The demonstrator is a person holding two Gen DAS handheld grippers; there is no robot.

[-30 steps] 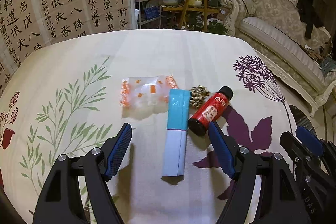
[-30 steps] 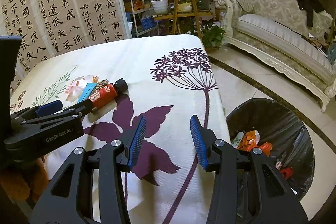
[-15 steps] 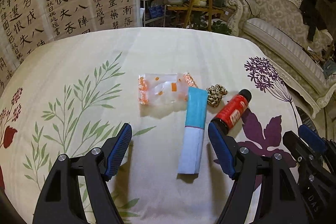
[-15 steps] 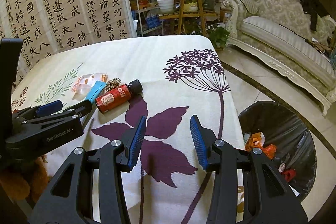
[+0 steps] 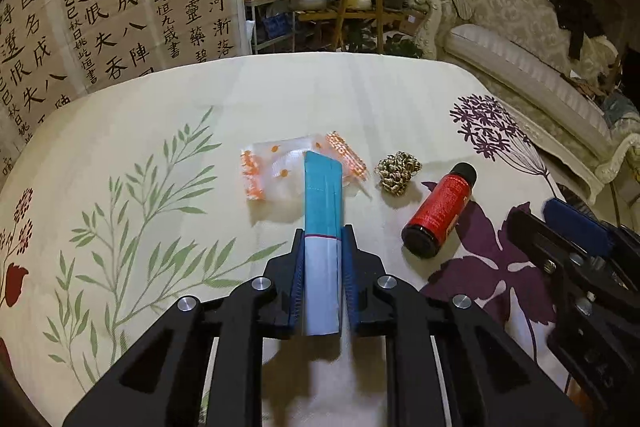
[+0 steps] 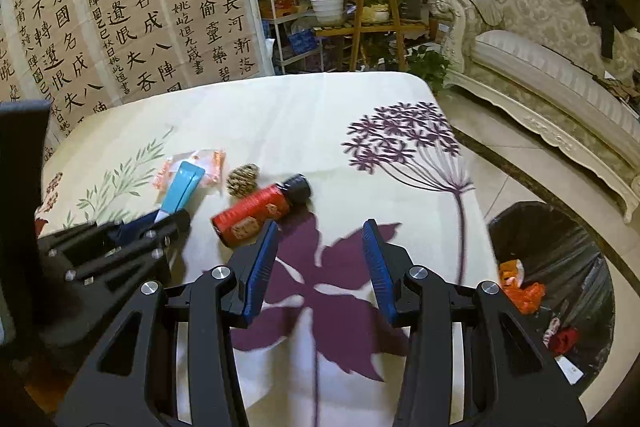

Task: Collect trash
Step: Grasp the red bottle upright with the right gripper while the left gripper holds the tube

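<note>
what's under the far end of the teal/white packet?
The teal and white packet overlaps the clear orange-printed wrapper; the covered part is hidden. Left gripper has just closed on the packet's white end.

You see a cream tablecloth [image 5: 280, 99] printed with green leaf sprays at left and purple flowers at right. On it: a teal-and-white packet [image 5: 322, 227], a clear wrapper [image 5: 276, 171] with orange dots and edges, a red bottle [image 5: 438, 211] with black cap, and a gold-speckled ball [image 5: 398, 173]. Lower right of the right view: a black bin bag [image 6: 560, 251] holding orange and red scraps.
</note>
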